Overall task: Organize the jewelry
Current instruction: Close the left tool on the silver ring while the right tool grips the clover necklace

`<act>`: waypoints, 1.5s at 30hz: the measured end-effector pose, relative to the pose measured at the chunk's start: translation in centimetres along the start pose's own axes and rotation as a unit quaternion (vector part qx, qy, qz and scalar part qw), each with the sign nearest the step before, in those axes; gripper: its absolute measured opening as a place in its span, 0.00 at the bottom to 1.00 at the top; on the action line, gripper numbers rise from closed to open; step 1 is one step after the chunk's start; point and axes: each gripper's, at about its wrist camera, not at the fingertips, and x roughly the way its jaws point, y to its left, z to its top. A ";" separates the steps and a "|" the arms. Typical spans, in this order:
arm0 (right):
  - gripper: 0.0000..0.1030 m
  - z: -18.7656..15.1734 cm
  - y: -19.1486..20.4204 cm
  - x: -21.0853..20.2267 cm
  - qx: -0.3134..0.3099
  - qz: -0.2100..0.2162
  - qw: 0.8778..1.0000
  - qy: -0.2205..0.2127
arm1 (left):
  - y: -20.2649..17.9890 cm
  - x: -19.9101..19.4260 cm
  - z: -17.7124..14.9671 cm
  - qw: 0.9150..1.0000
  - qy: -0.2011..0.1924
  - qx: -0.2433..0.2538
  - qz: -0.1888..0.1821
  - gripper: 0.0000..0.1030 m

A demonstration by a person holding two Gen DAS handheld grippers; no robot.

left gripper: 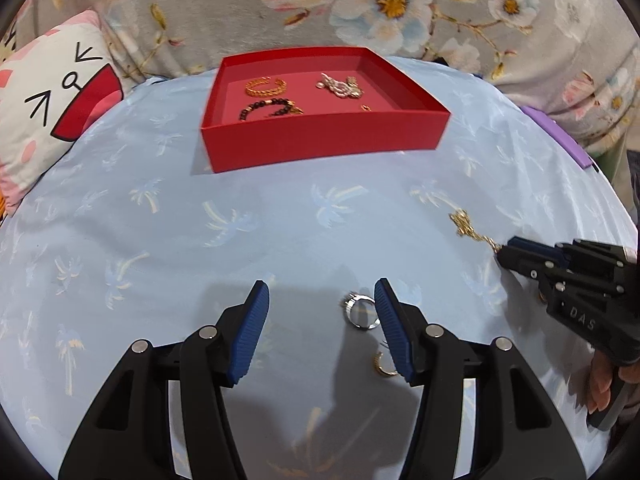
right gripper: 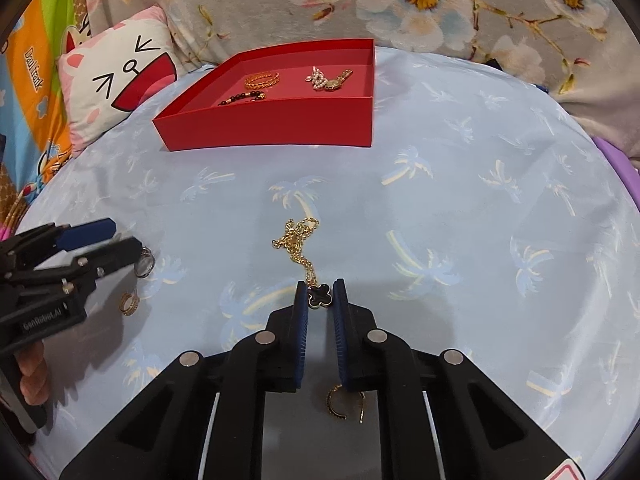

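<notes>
A red tray [left gripper: 320, 142] [right gripper: 272, 128] sits at the far side of the blue cloth and holds a gold bangle [left gripper: 266, 86], a dark bead bracelet [left gripper: 268, 108] and a pearl piece [left gripper: 340, 85]. My right gripper [right gripper: 320, 298] is shut on the black clover pendant [right gripper: 320, 297] of a gold chain necklace [right gripper: 296, 240]; the chain trails forward on the cloth. It also shows in the left wrist view [left gripper: 502, 250]. My left gripper [left gripper: 322, 300] is open, low over the cloth, with a silver ring [left gripper: 360, 312] against its right finger. A gold ring [left gripper: 384, 364] lies just behind.
A gold hoop [right gripper: 344, 402] lies under my right gripper. A cat-face pillow [left gripper: 52, 96] is at the left, floral fabric behind the tray, a purple object [left gripper: 560, 140] at the right edge.
</notes>
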 end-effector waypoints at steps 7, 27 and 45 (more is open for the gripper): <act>0.11 -0.4 -0.3 -0.3 0.011 0.000 1.000 0.000 | -1.3 0.6 -0.5 1.000 0.007 0.021 0.000 0.53; 0.11 -0.5 -0.7 -0.4 0.020 0.006 1.000 0.001 | -0.9 0.7 -0.6 1.000 0.001 0.024 0.012 0.17; 0.11 0.1 -1.0 -3.4 0.036 0.026 0.998 -0.041 | 0.3 0.2 -0.1 1.000 -0.003 0.001 0.008 0.02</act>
